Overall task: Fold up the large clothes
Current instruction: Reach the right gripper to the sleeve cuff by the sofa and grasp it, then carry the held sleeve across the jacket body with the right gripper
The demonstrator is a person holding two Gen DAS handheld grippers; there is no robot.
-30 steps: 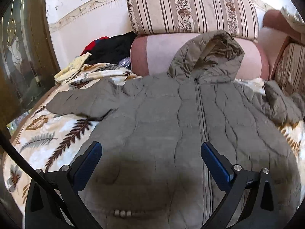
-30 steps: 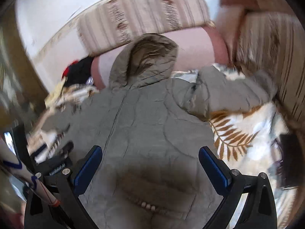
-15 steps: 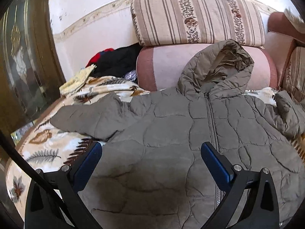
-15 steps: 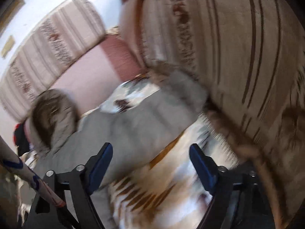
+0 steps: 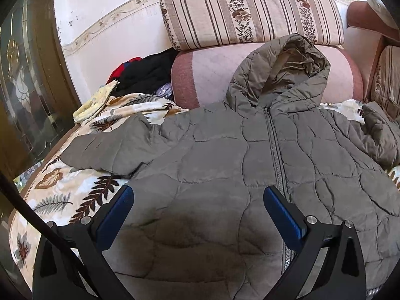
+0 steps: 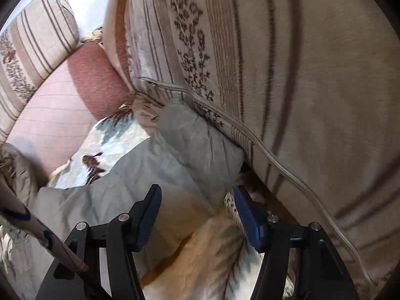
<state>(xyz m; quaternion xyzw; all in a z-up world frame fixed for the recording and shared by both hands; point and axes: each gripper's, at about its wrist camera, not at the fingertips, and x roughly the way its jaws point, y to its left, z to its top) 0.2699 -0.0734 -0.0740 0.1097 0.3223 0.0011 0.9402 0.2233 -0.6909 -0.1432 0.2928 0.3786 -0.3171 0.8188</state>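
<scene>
Blue-padded, our left gripper (image 5: 198, 211) hangs wide apart over the front of the grey quilted jacket (image 5: 225, 162), gripping nothing. Our right gripper (image 6: 197, 215) is closing, its jaws astride the jacket's sleeve end (image 6: 190, 145) without pressing it yet. We see the jacket spread zip-up on a leaf-print blanket (image 5: 62, 192), hood against the striped sofa cushions (image 5: 250, 10).
</scene>
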